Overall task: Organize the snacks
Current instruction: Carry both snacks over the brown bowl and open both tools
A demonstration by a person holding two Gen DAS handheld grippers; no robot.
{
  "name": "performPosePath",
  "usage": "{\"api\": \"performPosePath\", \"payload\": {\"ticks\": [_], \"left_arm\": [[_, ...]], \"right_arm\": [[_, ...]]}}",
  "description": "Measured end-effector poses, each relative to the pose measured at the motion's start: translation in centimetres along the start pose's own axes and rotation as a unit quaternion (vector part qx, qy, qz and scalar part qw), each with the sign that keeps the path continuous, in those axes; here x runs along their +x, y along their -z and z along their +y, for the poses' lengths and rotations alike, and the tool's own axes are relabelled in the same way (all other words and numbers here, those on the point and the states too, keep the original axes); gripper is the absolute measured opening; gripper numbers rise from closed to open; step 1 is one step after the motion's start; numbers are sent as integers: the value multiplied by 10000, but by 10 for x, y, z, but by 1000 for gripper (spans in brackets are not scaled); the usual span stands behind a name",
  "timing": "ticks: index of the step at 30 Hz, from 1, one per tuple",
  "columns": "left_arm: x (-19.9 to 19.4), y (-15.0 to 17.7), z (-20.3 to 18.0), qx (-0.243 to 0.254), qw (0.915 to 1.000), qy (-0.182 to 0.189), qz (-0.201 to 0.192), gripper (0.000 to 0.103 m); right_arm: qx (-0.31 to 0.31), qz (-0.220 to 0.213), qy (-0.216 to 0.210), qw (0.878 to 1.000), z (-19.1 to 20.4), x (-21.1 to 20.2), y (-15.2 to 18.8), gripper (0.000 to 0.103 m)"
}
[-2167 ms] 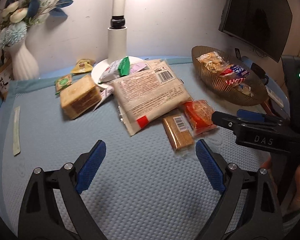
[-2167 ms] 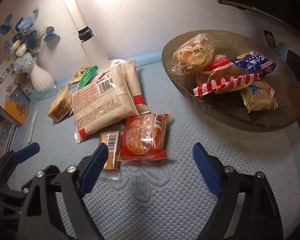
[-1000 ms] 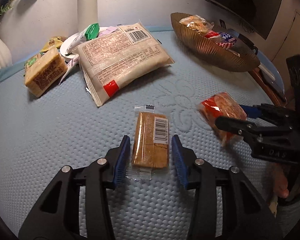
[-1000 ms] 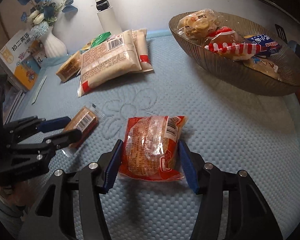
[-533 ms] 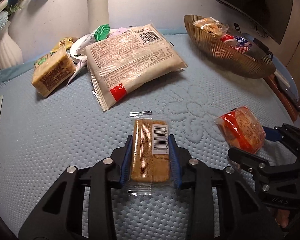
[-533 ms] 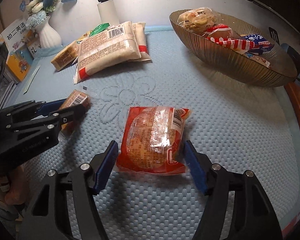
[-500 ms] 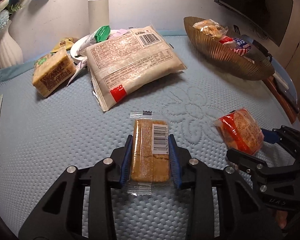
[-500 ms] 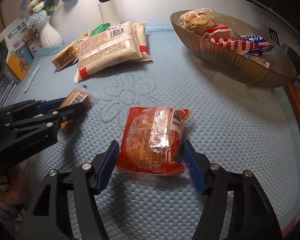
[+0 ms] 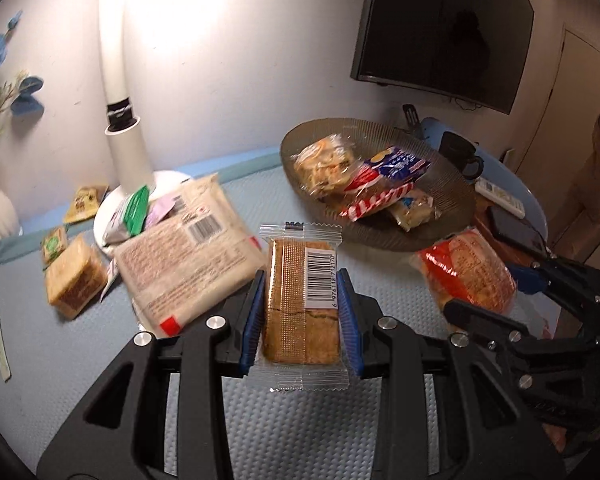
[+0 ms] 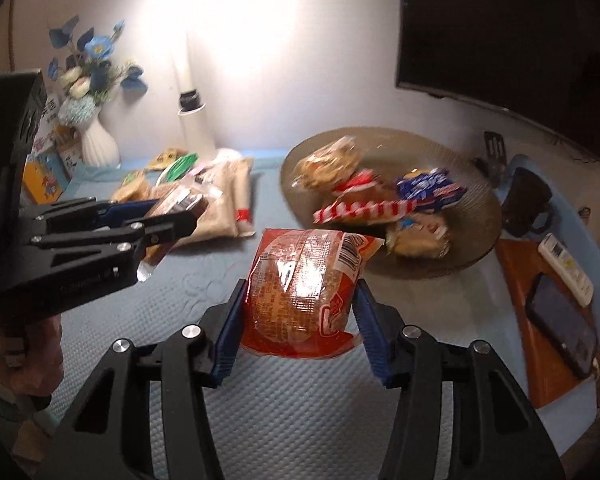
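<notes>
Blue quilted mat [image 9: 60, 360] covers the table; everything sits on or over it. Dark wall screen [image 9: 440, 28] top right, white lamp post [image 9: 126, 140] at the back by the wall.

Ribbed brown bowl [image 9: 452, 192] back right, holding several wrapped snacks, incl. a red-white striped pack [image 9: 374, 200] and a blue pack [image 9: 400, 162].

Big beige noodle pack [image 9: 188, 264] lies flat left of centre, barcode side up. Square brown cake pack [image 9: 74, 280] just left of it. Small sachets around the lamp base, labels too small to read.

Left gripper [image 9: 302, 312]: clamped on the wafer bar [image 9: 300, 300], blue pads on both long sides, bar lifted off the mat, barcode up, pointing toward the bowl.

Right gripper [image 10: 300, 312]: clamped on the red bun pack [image 10: 304, 288], pads pressed into both sides, pack off the mat, in front of the bowl's near rim.

Both loads sit side by side, bun pack to the right of the wafer bar. Phone [image 10: 560, 320] and remote [image 10: 564, 264] on the right table edge. White vase [image 10: 98, 144] with blue flowers back left.
</notes>
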State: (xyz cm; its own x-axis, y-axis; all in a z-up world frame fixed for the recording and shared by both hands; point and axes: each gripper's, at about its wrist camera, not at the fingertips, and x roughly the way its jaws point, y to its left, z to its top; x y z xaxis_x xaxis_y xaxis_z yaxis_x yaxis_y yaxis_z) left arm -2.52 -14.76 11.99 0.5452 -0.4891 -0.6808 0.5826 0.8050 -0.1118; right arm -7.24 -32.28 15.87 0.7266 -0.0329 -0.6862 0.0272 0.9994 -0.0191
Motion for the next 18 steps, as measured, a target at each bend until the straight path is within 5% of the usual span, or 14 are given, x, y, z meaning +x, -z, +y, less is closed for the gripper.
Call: {"api": "performPosePath", "payload": {"ticks": [5, 14, 16, 18], "left_arm": [[29, -42, -22, 149, 9995, 249, -145, 34], [84, -107, -39, 84, 9975, 613, -337, 34], [88, -119, -39, 28, 9963, 703, -501, 38], [90, -127, -34, -96, 9960, 687, -571, 58]], "right_arm": [[473, -196, 323, 9982, -47, 20, -44, 52], [1213, -245, 205, 9921, -100, 74, -106, 54], [1305, -296, 57, 9910, -109, 80, -114, 57], [1414, -294, -125, 9894, -116, 80, -114, 57]]}}
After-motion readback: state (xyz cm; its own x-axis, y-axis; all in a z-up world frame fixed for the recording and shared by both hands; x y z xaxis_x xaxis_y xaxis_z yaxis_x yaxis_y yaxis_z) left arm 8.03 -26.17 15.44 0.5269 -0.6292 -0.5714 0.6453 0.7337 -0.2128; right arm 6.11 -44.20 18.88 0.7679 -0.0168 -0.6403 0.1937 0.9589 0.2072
